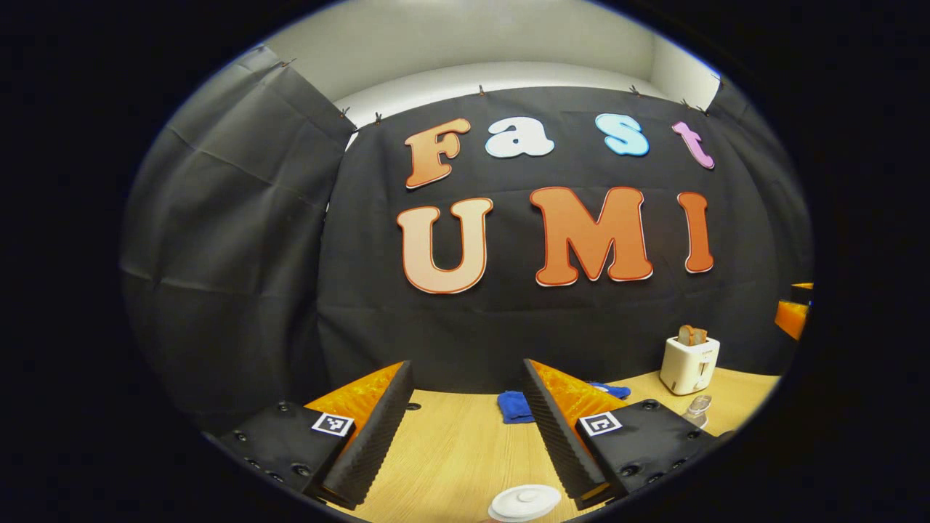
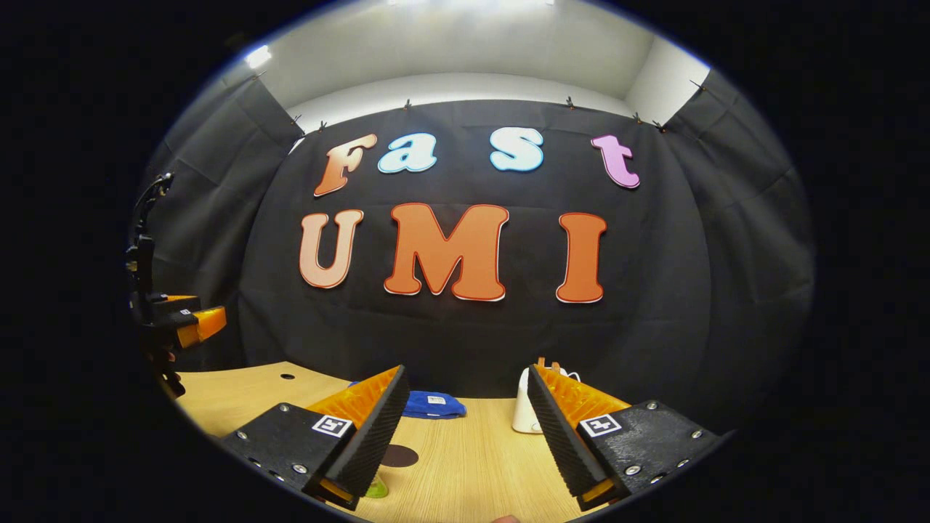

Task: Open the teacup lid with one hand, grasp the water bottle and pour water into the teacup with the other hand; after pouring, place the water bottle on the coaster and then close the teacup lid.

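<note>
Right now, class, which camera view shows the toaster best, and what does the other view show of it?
The left gripper view: the toaster stands whole on the table, bread in its slot. In the right gripper view, the toaster is mostly hidden behind a finger of the right gripper.

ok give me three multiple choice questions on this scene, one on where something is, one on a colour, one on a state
1. Where is the toaster in the left gripper view?
A. on the table's far right, by the wall
B. between the fingers
C. on the blue cloth

2. What colour is the cloth lying on the table?
A. red
B. blue
C. green

3. How does the left gripper stand?
A. shut on the lid
B. shut on the toaster
C. open, holding nothing

Answers:
1. A: it stands on the table's far right, close to the black wall.
2. B: the folded cloth at the wall is plainly blue.
3. C: its fingers are wide apart, and the white lid lies below the gap, untouched.
</note>
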Motion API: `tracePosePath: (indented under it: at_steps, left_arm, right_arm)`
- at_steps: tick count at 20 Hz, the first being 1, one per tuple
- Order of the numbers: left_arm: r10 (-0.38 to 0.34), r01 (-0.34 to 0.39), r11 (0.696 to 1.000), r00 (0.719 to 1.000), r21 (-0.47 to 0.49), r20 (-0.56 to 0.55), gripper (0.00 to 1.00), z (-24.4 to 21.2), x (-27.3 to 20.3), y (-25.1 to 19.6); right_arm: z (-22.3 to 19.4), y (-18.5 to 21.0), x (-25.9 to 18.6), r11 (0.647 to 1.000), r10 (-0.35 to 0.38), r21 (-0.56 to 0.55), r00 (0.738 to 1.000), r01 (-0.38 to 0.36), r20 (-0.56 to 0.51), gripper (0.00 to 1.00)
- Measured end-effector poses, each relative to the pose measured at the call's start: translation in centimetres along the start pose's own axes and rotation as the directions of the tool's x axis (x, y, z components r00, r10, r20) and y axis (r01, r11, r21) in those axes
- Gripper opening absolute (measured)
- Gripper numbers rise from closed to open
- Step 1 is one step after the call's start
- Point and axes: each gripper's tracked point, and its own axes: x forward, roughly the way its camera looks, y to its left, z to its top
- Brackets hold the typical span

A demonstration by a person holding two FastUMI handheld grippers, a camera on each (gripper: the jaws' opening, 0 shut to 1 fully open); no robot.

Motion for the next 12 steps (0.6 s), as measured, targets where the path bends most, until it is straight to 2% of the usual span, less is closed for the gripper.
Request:
tracePosePath:
  at_steps: [4,7,12]
  left_arm:
    - [-0.021,0.021,1.000,1.000,-0.014,-0.003,0.96,-0.3,-0.4,-0.6]
    - [-0.089,0.088,0.995,0.996,-0.037,-0.019,0.97,-1.7,-0.7,-2.2]
    - [-0.139,0.138,0.990,0.986,-0.019,-0.088,0.96,-5.3,-1.0,-3.3]
  right_arm:
    - [-0.3,0.0,-0.1,1.000,0.008,-0.001,1.000,-0.008,-0.005,0.98]
    - [-0.6,0.6,-0.3,0.999,0.033,0.002,0.999,-0.033,-0.001,0.98]
    - [-3.0,2.4,-0.1,0.996,0.088,0.016,0.995,-0.087,-0.036,0.98]
